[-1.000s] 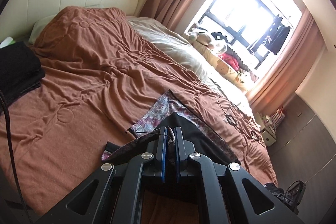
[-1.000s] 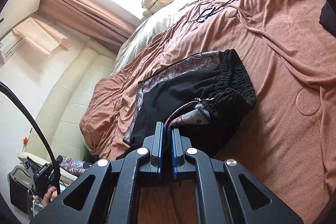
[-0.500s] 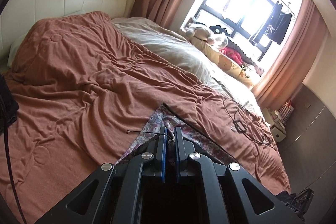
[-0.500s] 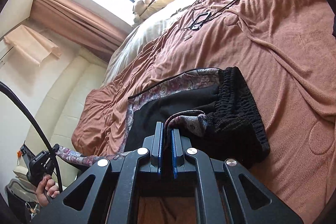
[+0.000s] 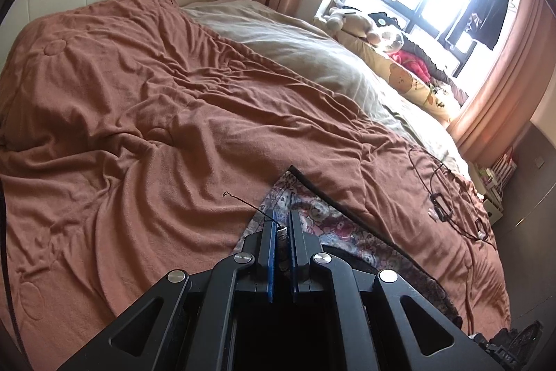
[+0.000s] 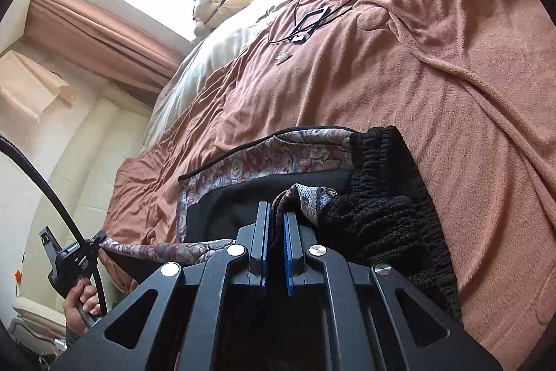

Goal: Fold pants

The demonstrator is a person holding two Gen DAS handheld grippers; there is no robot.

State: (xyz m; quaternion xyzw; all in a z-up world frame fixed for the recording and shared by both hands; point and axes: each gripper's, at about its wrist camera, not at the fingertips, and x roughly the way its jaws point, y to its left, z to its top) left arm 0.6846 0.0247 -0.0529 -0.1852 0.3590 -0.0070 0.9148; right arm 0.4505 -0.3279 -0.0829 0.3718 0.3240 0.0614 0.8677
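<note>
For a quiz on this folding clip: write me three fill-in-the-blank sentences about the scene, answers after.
1. Both grippers are shut on the ____.
2. The pants lie on a ____ blanket.
3. The left gripper and the right gripper have ____ finger pads.

Answers: pants; brown; blue

Bed under a rumpled brown blanket (image 5: 146, 113), patterned pants (image 6: 264, 162) spread just ahead of right gripper (image 6: 276, 225), black cords (image 6: 312, 19) far beyond, beige duvet (image 5: 312, 58) farther.
</note>
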